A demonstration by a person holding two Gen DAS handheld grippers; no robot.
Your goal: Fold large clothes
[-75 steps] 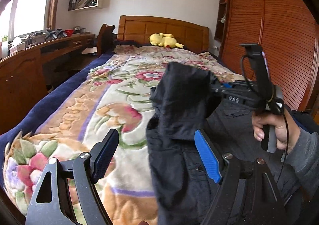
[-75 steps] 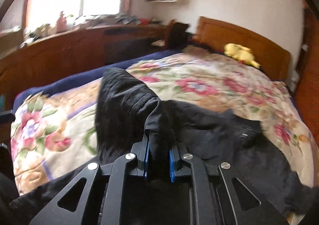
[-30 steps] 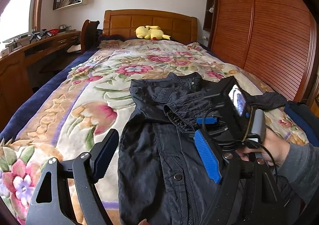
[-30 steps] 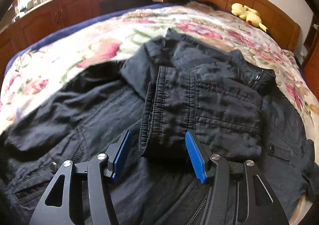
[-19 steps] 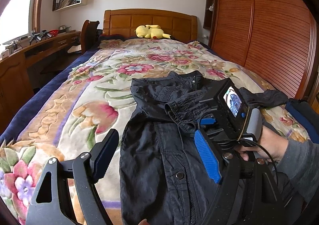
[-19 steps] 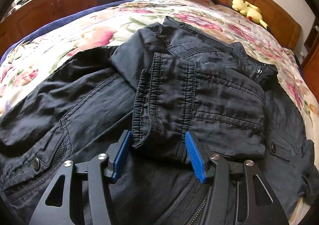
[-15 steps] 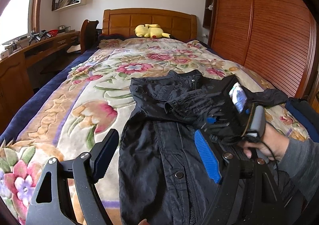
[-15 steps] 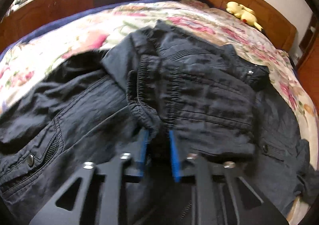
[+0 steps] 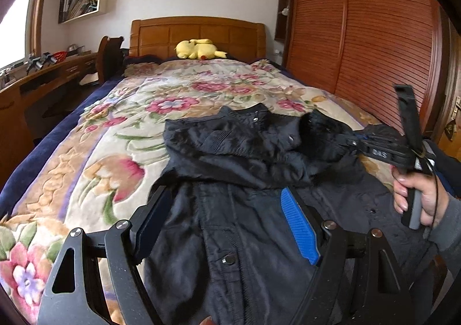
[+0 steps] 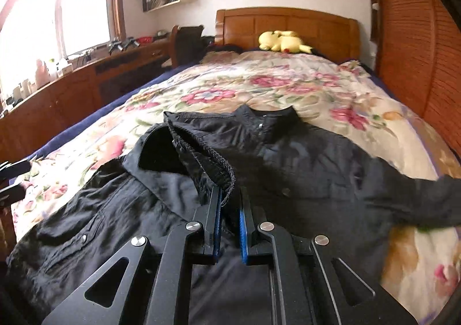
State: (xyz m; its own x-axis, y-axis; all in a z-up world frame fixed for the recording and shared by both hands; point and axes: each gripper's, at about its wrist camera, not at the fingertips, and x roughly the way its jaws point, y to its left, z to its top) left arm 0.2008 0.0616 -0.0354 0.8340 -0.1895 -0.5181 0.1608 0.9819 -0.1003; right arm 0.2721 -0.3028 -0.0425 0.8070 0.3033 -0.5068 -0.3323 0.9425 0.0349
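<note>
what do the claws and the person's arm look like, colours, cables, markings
Both are black metal claws with silver bolts and ribbed blue pads: left claw, right claw. In the left view the right tool carries white lettering, a thin black cable and an upright black mount above its handle. The hand emerges from a grey sleeve.

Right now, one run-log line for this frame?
stage: folding sleeve | right gripper: shut on sleeve cuff, lifted | left gripper: open, empty, above jacket | jacket: on bed, collar toward headboard

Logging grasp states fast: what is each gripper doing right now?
Left gripper: open, holding nothing, above the black jacket.
Right gripper: shut on the jacket's elastic sleeve cuff.
</note>
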